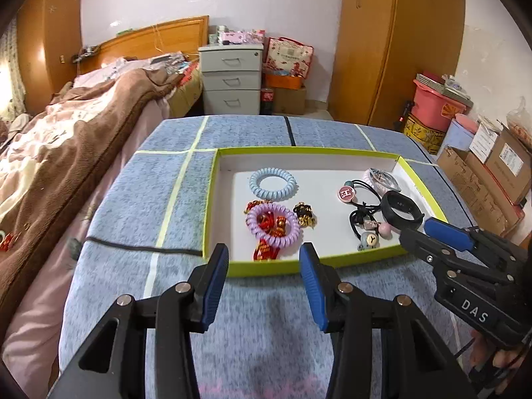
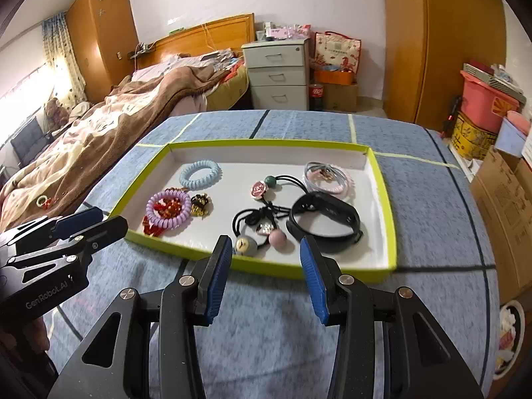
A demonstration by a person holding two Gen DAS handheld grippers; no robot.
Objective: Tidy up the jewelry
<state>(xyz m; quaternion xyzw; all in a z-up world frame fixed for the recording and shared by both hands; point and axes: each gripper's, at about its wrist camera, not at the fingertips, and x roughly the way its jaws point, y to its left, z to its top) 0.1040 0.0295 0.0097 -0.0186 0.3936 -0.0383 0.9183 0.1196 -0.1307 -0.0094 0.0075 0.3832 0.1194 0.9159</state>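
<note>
The jewelry is gathered in a shallow green-rimmed tray (image 2: pixel 385 179) on the blue cloth of the table (image 2: pixel 266 326). Within the tray, as seen from the right wrist, a purple coil band (image 2: pixel 169 211) lies at nine o'clock over red-and-gold charms, with a light blue coil band (image 2: pixel 199 174) at eleven o'clock. A tangle of black hair ties (image 2: pixel 256 216) with beads is found at the centre, a black wristband (image 2: pixel 324 221) at four o'clock, and pale pink and grey bands (image 2: pixel 327 176) at two o'clock.

The left gripper (image 1: pixel 264 266) and right gripper (image 2: pixel 266 259) are both seen spread wide with nothing between the pads, poised just short of the near rim at six o'clock.

Several risks can be judged. The hair ties are knotted together, so more than one might be dragged out if one were gripped. The charms under the purple band could be snagged and lifted with it. The light tray might be pushed or tipped if its near rim were struck.
</note>
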